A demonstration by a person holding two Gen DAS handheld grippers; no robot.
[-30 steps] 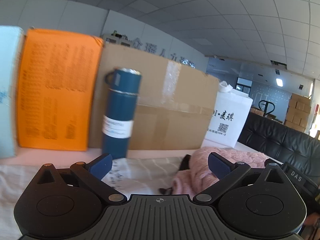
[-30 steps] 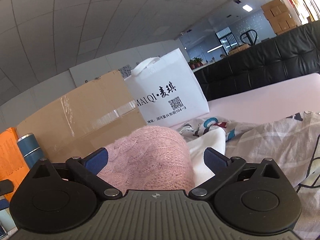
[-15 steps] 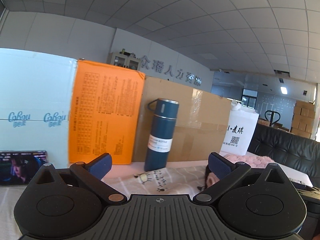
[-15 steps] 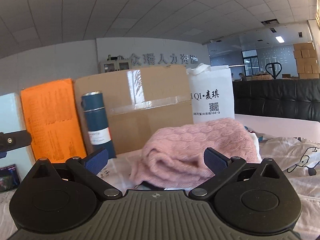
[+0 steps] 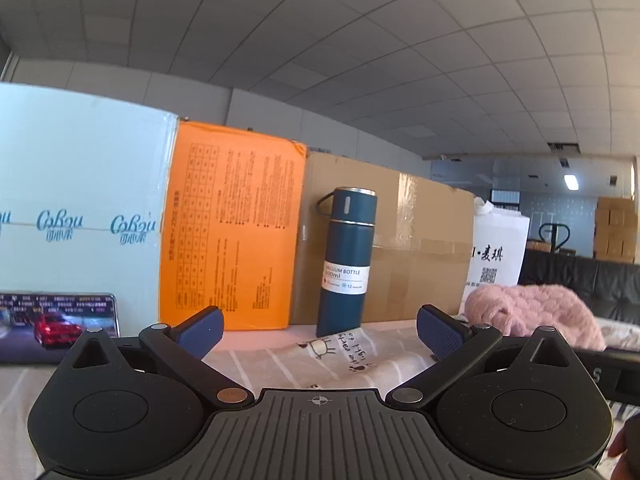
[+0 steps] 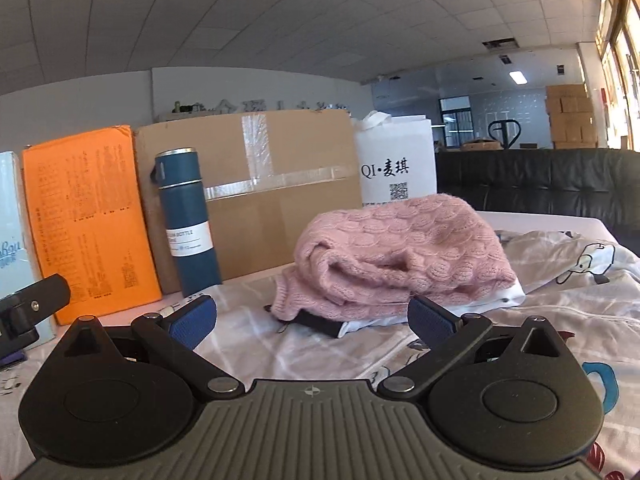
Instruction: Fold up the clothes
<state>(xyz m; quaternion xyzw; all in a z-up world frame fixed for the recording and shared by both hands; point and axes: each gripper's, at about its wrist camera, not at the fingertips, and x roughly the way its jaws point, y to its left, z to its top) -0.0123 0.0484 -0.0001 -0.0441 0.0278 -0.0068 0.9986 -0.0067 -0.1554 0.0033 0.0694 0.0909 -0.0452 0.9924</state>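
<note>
A folded pink knitted sweater (image 6: 396,248) lies on top of a small pile with white and dark cloth under it, on a bed sheet printed with cartoons (image 6: 312,348). My right gripper (image 6: 312,320) is open, a short way in front of the pile and touching nothing. In the left wrist view the pink sweater (image 5: 532,316) sits off to the right. My left gripper (image 5: 320,328) is open too, empty, pointing at the blue bottle (image 5: 346,264) beyond the sheet.
Along the back stand a pale blue box (image 5: 80,208), an orange box (image 5: 232,236), a taped cardboard box (image 6: 280,188) and a white shopping bag (image 6: 396,168). A phone (image 5: 56,326) with a lit screen leans at the left. A black sofa (image 6: 540,180) lies behind.
Both grippers have drawn back from the pink sweater and stayed open. The right one, formerly right against the sweater, now sees the whole pile; the left view has swung left, revealing the phone.
</note>
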